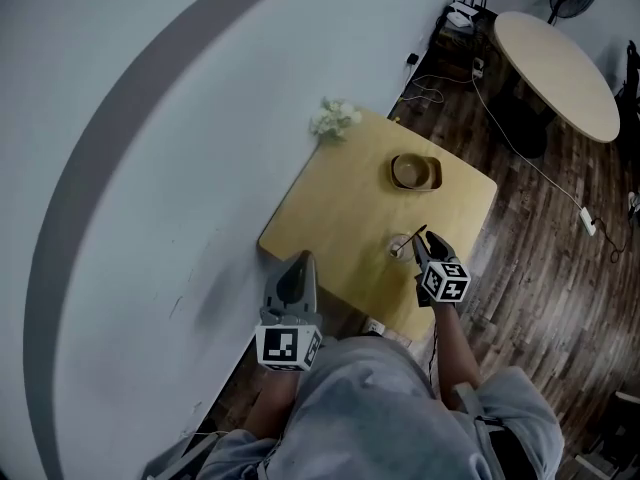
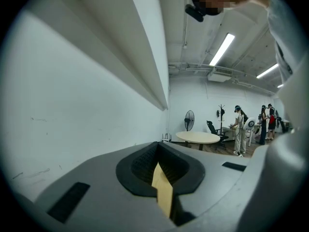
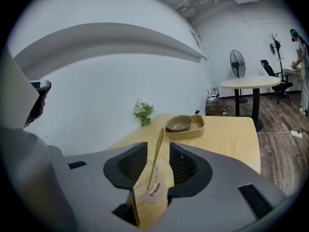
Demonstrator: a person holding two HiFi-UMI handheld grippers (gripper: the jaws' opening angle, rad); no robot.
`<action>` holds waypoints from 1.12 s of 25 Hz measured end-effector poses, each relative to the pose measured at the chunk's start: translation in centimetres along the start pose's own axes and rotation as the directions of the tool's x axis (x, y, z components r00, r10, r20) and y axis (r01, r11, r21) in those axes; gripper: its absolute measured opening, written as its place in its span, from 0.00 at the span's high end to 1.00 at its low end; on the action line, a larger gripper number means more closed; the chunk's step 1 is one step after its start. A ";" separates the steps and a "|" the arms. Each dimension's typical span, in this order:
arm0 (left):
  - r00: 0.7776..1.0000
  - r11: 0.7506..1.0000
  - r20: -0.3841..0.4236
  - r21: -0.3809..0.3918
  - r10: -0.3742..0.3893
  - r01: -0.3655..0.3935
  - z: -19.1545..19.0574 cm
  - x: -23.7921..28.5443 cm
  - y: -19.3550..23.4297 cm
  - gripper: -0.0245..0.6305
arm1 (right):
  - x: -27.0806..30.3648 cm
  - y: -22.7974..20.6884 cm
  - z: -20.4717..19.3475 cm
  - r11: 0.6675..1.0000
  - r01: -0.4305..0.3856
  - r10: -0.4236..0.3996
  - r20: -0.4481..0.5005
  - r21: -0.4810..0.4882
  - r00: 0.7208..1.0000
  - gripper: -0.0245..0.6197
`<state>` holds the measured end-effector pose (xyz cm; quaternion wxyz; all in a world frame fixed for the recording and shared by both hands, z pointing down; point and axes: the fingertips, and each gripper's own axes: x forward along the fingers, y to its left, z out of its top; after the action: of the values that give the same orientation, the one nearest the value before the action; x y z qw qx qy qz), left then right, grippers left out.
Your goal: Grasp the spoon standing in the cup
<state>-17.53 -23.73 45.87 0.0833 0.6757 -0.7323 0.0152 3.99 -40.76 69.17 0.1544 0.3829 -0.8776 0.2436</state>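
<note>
From overhead, the clear cup (image 1: pixel 400 245) is too small to make out, and the right gripper (image 1: pixel 419 236) covers its near side. In the right gripper view, the lower end of the spoon (image 3: pixel 155 158) blurs inside the cup.

I counted one cup (image 1: pixel 399 247), one spoon (image 3: pixel 157 149), one bowl (image 1: pixel 407 169), one tray (image 1: pixel 436 171), one flower sprig (image 1: pixel 335 118), one square table (image 1: pixel 340 218) and one round table (image 1: pixel 560 63).

The pictures are dim and greyish; ceiling strip lights (image 2: pixel 223 49) in the left gripper view seem the main source. Both gripper views bulge, with black corners; the tabletop (image 1: pixel 340 218) is lit softly and evenly.
</note>
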 end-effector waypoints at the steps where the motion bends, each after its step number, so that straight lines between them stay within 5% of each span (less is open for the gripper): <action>1: 1.000 1.000 0.002 0.001 0.010 -0.010 0.2 -0.1 0.3 0.96 | 0.3 0.0 -0.3 1.000 -0.003 0.003 -0.010 0.003 1.000 0.75; 14: 0.998 0.998 -0.001 0.014 0.068 -0.068 0.3 -1.7 1.1 0.96 | 2.1 0.6 -1.1 1.000 -0.007 0.006 -0.051 -0.025 0.999 0.93; 28: 1.000 1.000 -0.031 0.019 -0.004 0.005 0.3 -2.5 -1.1 0.96 | -4.3 4.9 5.1 1.000 -0.028 0.027 0.180 0.006 0.983 0.96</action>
<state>-16.31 -21.40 45.11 0.0884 0.6777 -0.7293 0.0323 2.76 -38.09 61.45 0.0695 0.3919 -0.8921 0.2138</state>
